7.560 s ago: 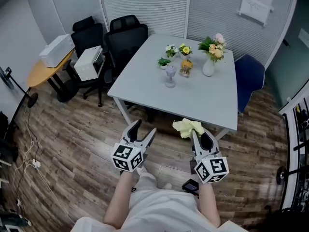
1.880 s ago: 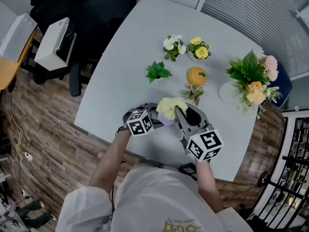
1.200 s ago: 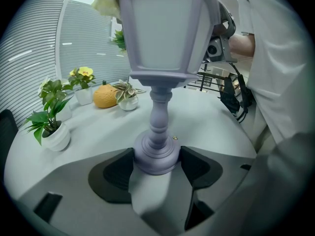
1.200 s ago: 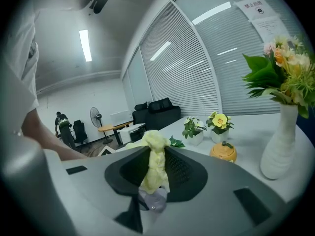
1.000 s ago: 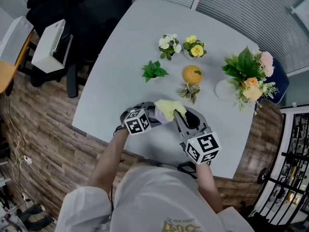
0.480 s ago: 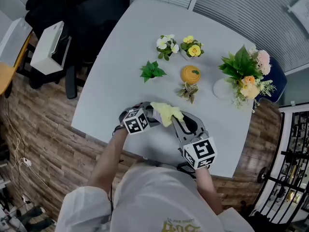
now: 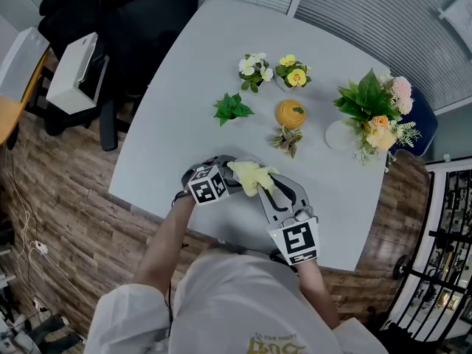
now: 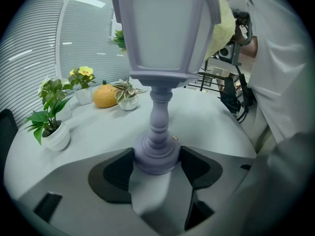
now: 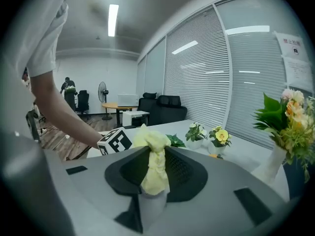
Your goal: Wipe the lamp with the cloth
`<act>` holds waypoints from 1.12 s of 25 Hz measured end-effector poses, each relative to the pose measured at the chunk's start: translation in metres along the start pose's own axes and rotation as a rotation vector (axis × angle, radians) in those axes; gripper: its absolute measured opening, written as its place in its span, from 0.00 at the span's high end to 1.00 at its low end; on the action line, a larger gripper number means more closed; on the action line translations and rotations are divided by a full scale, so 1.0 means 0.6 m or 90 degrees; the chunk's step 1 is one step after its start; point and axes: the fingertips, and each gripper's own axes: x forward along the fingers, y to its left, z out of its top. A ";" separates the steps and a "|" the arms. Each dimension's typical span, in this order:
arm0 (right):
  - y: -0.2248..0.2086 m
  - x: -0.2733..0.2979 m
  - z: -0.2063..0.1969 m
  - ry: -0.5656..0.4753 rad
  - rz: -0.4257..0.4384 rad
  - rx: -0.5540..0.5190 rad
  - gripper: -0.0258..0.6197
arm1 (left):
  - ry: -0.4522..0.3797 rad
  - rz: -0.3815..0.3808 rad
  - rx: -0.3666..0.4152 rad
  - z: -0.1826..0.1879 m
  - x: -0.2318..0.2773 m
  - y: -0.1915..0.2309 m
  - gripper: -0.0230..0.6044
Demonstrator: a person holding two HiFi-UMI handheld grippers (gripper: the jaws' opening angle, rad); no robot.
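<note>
Lamp (image 8: 162, 33) base in L tongs (image 8: 156, 154); R tongs (image 9: 156, 167) press cloth (image 9: 153, 140) on top.

Table (image 7: 192, 87): grey.
Small pots: green plant (image 7: 233, 109), white blooms (image 7: 253, 68), yellow blooms (image 7: 295, 75), striped leaves (image 7: 286, 140).
Orange pot (image 7: 290, 113): just beside striped leaves.
Vase (image 7: 338, 136): white, w/ bouquet.
Chairs (image 7: 140, 13): black, beside table.
Floor (image 7: 66, 198): wood.

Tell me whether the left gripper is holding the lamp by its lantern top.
No, the left gripper is shut on the round base of the pale purple lantern-shaped lamp, below its lantern top.
</note>
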 end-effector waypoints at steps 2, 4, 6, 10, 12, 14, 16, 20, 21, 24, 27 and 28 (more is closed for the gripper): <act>0.003 0.001 0.004 -0.003 -0.001 -0.012 0.81 | 0.000 0.000 0.000 0.000 0.000 0.000 0.48; 0.006 0.001 0.007 -0.003 0.000 -0.021 0.81 | 0.000 0.000 -0.001 0.000 -0.001 0.001 0.48; 0.010 0.002 0.011 -0.001 0.002 -0.029 0.81 | 0.000 0.000 -0.001 0.001 -0.002 0.001 0.48; 0.019 0.007 0.020 -0.011 0.005 -0.040 0.81 | -0.001 0.001 -0.002 0.001 -0.002 0.001 0.48; 0.023 0.011 0.021 -0.006 0.007 -0.045 0.81 | 0.000 0.001 -0.002 0.000 0.000 0.001 0.48; 0.024 0.015 0.021 -0.002 0.008 -0.048 0.81 | -0.001 0.001 -0.002 0.000 0.000 0.002 0.48; 0.022 0.018 0.026 -0.010 0.005 -0.052 0.81 | -0.002 0.001 -0.002 0.000 0.000 0.002 0.48; 0.016 0.024 0.039 -0.031 -0.003 -0.057 0.81 | -0.002 0.001 -0.001 0.000 0.000 0.002 0.48; 0.015 0.024 0.041 -0.033 -0.004 -0.057 0.81 | -0.001 0.002 -0.001 0.000 0.000 0.002 0.48; 0.014 0.028 0.048 -0.040 -0.004 -0.056 0.81 | -0.001 0.003 0.000 0.000 0.000 0.001 0.48; 0.013 0.035 0.050 -0.036 0.001 -0.042 0.81 | -0.001 0.003 0.000 0.000 0.000 0.001 0.48; 0.012 0.038 0.051 -0.038 0.002 -0.036 0.81 | -0.002 0.003 0.000 0.001 0.000 0.001 0.48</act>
